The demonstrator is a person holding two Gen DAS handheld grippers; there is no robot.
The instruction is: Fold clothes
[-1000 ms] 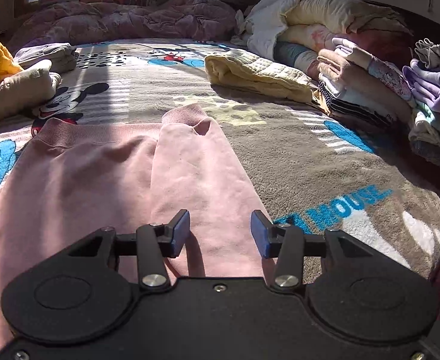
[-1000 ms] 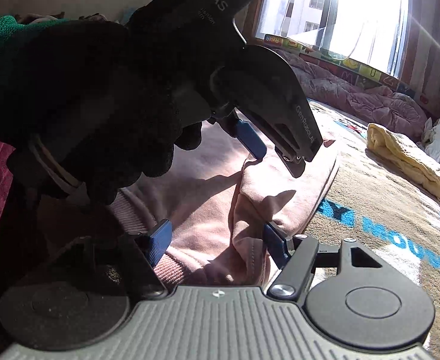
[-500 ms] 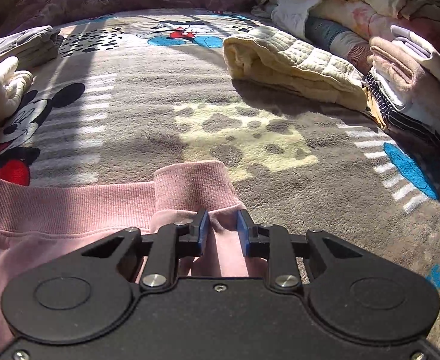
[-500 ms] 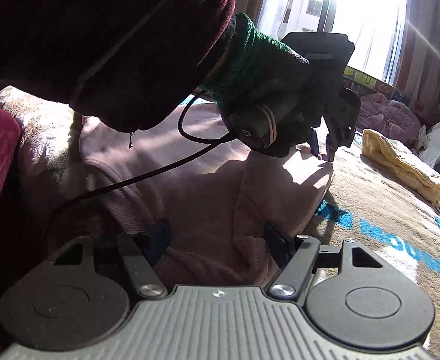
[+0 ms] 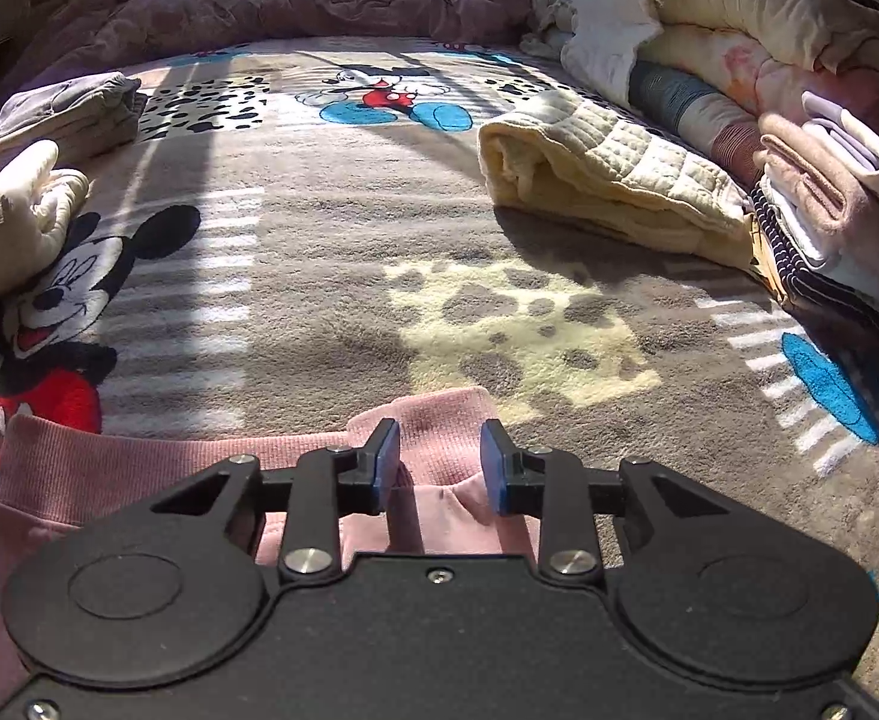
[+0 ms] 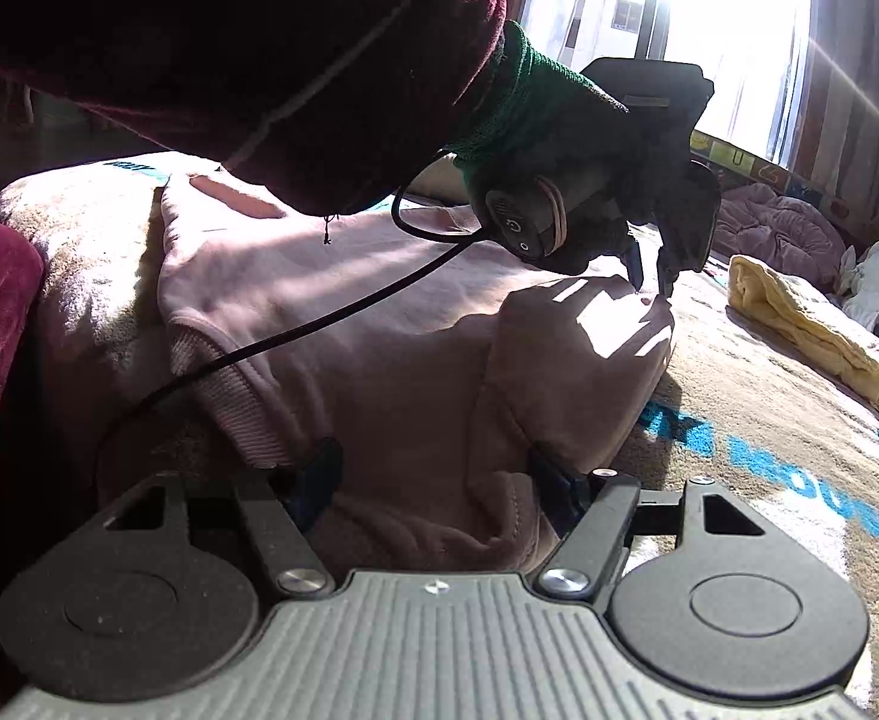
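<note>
Sunlight is falling across the grey cartoon-print fleece blanket (image 5: pixel 319 276) covering the bed, where the pink cotton sweatshirt (image 6: pixel 391 372) is lying flat at the near edge, its folded-in sleeve running lengthwise away from the person toward the ribbed cuff (image 5: pixel 439 426). At the far end of that sleeve, the left gripper (image 5: pixel 439 459) is sitting nearest the cuff, its jaws partly spread with a raised ridge of cuff fabric standing between them, not clearly pinched. At the near end, the right gripper (image 6: pixel 433 480) is straddling the bunched shoulder fabric with jaws spread wide, gripping nothing. Folded stacks of clothes (image 5: pixel 823 204) are lining the blanket's right edge.
</note>
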